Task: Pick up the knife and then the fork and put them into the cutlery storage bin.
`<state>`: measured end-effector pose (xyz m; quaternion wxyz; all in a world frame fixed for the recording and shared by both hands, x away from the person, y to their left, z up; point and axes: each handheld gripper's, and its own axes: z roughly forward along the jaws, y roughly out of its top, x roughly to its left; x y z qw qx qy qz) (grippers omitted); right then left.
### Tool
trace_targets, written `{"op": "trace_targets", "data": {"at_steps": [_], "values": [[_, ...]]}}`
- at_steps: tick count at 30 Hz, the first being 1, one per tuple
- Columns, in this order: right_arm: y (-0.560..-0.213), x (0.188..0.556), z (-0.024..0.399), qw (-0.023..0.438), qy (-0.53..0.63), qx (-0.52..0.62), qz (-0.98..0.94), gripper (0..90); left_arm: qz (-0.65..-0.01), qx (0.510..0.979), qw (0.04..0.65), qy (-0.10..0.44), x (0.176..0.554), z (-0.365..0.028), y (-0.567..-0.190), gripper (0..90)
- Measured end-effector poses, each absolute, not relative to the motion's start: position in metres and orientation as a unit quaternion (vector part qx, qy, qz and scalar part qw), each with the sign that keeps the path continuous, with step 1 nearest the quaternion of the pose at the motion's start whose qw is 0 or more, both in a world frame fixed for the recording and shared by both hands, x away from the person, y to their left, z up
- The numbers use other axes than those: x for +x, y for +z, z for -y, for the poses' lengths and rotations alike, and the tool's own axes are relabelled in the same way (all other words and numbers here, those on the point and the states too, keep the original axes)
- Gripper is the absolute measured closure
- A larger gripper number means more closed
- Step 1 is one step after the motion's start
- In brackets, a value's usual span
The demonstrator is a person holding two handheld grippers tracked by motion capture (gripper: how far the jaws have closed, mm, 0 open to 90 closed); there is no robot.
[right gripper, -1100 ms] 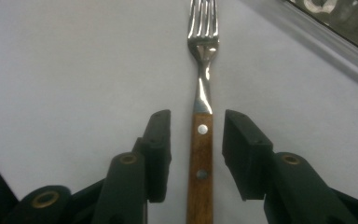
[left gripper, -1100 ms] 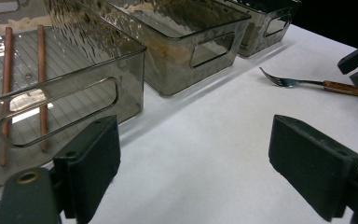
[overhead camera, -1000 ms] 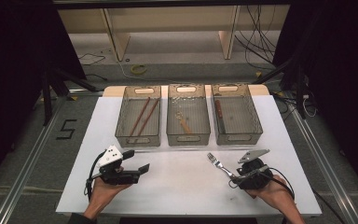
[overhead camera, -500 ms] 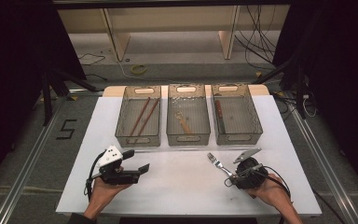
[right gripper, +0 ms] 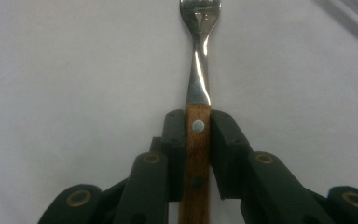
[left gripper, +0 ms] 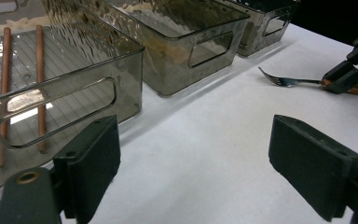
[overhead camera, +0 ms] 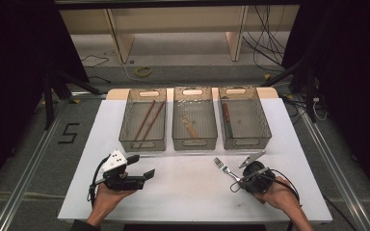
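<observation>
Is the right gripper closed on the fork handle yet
Yes, shut: the right gripper jaws, just closing, press both sides of the fork's wooden handle.

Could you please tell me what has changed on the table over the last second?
The right tongs have just been closing and now clamp the wooden handle of the steel fork, which lies where it did. The left tongs stayed open; the three smoky plastic bins kept their contents.

One sign can be read: a dark figure "5" (overhead camera: 69, 133) marked on the grey floor (overhead camera: 24, 144), left of the white table (overhead camera: 192, 192) in the high view (it sits between the table's edge and the metal rail). The bins, the fork and the grippers bear no lettering that can be made out.
</observation>
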<state>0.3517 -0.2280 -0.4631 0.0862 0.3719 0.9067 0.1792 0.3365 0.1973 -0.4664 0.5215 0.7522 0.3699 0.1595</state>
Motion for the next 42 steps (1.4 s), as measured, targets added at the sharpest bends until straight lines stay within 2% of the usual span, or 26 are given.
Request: {"op": "trace_targets", "data": {"at_steps": [6,22,42], "values": [[-0.463,0.353,0.23,0.08,0.184,0.372,-0.906,77.8,-0.369,0.752,0.521,0.16,0.337,-0.197,-0.466,16.0],[-0.439,0.352,0.241,0.099,0.256,0.369,-0.888,77.9,-0.369,0.751,0.523,0.16,0.337,-0.198,-0.466,16.0],[-0.413,0.38,0.236,0.128,0.302,0.369,-0.87,78.0,-0.373,0.745,0.529,0.16,0.337,-0.199,-0.466,16.0]]}}
